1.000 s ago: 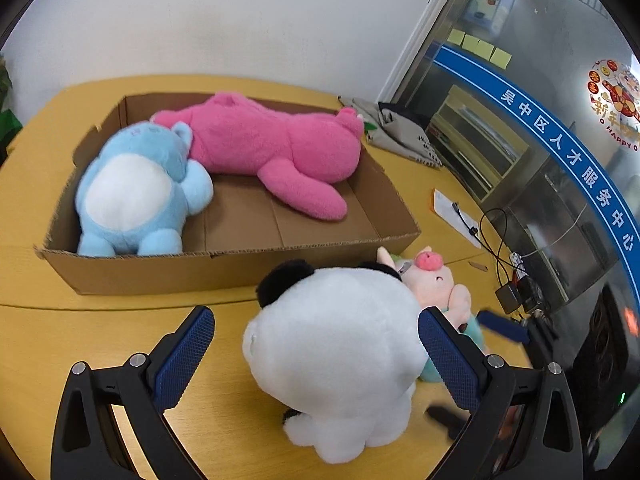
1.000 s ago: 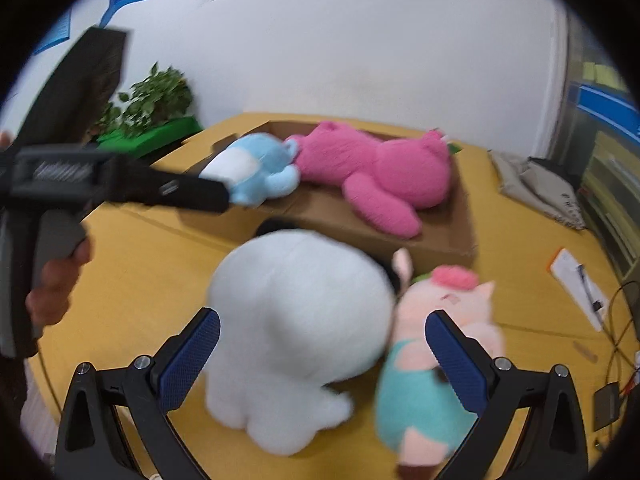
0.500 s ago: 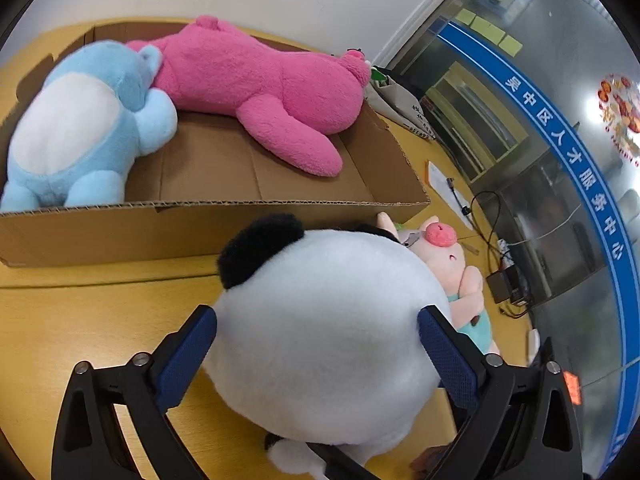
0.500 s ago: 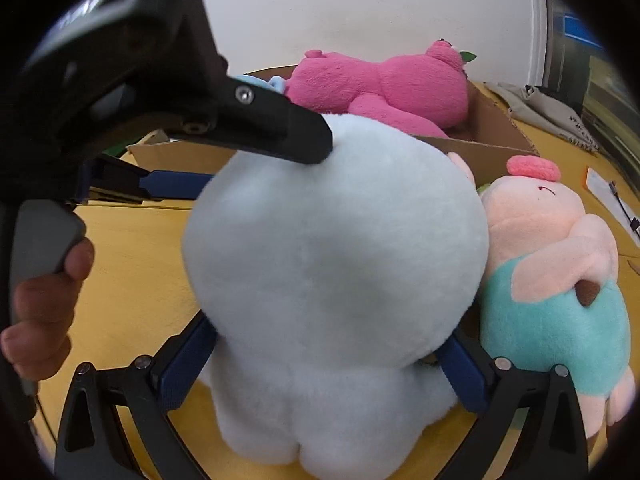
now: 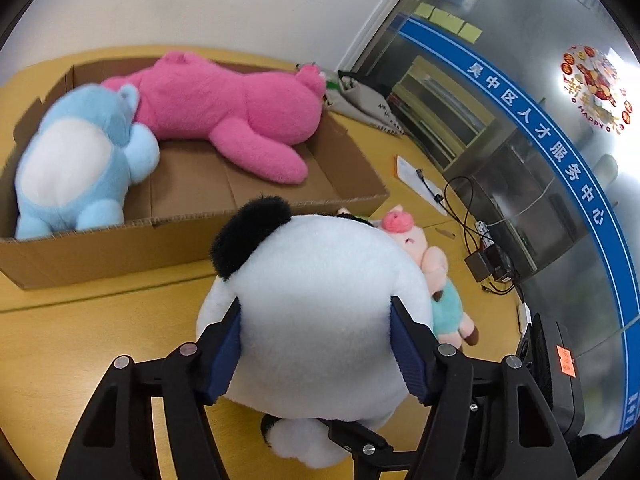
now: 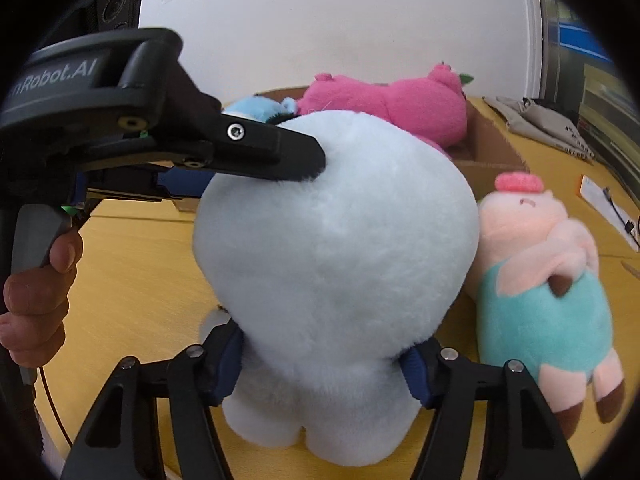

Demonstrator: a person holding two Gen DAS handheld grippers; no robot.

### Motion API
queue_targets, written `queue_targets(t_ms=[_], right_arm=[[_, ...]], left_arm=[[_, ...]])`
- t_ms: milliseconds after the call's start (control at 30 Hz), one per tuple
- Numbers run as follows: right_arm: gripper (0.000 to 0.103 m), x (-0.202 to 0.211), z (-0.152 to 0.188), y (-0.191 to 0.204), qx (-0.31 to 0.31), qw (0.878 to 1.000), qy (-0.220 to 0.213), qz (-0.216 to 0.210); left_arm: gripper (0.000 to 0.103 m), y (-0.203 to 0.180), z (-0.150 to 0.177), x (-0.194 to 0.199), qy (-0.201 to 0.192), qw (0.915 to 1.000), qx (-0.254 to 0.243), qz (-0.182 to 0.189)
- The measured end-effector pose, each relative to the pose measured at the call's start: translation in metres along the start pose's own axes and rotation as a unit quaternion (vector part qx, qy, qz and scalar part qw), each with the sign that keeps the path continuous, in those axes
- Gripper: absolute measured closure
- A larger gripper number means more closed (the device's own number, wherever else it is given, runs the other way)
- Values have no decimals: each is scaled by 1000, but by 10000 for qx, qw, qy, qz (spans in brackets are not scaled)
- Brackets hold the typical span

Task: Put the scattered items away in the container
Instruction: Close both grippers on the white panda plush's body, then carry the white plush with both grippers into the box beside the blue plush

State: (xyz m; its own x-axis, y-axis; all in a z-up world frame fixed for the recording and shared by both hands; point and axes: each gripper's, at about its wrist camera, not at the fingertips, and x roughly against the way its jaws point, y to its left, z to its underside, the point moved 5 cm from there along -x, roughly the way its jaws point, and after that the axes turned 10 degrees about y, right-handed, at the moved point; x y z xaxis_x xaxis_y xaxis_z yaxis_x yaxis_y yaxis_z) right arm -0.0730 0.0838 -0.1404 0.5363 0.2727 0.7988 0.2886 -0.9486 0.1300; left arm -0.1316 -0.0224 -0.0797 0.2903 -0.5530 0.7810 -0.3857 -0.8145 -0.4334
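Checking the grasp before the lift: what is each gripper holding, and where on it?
Both are closing on the big white plush toy: the left gripper squeezes its round head, the right gripper its lower body.

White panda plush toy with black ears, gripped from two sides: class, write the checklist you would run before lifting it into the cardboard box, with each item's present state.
1. Left hand-held gripper pads dent the white panda plush toy with black ears, jaws closing: ok.
2. Right hand-held gripper pads pinch its lower body, jaws closing: ok.
3. Free floor in the brown cardboard box between the blue plush toy and the pink plush bear: ok.
4. Pink pig plush in teal overalls apart from the panda: not ok, it leans against it.
5. Panda off the table: cannot tell.
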Motion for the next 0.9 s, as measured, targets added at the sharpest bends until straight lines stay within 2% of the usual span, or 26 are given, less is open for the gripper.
queue_targets(t_ms=[100,200,367,500,600,700,800,900], right_arm=[[39,21,-16,7,75,9996,-277,-48],[39,41,-48,11,195,9981,-590,-57],[39,70,-121,14,355,9920,-1212,-65],[39,79,-183,12,393,9871,-1552,-93],[39,67,-217,9,355,9868,-1574,-143],[39,38,-235,3,238,9892,-1429,-204],[39,-1,-237,-3,150,9926,-1196,-130],[39,-48,-225,-5,56,9968,-788,-115]], left_arm=[[32,-9,-15,25,-168,9997,-151,-80],[32,-18,-41,55,-412,9983,-375,-180],[32,-30,-108,104,-926,9925,-723,-330],[32,-16,-164,122,-1171,9893,-791,-352],[32,9,-198,115,-1150,9903,-695,-345],[32,42,-220,90,-963,9935,-499,-343],[32,71,-227,52,-660,9968,-313,-317],[32,107,-224,3,-232,9994,34,-243]])
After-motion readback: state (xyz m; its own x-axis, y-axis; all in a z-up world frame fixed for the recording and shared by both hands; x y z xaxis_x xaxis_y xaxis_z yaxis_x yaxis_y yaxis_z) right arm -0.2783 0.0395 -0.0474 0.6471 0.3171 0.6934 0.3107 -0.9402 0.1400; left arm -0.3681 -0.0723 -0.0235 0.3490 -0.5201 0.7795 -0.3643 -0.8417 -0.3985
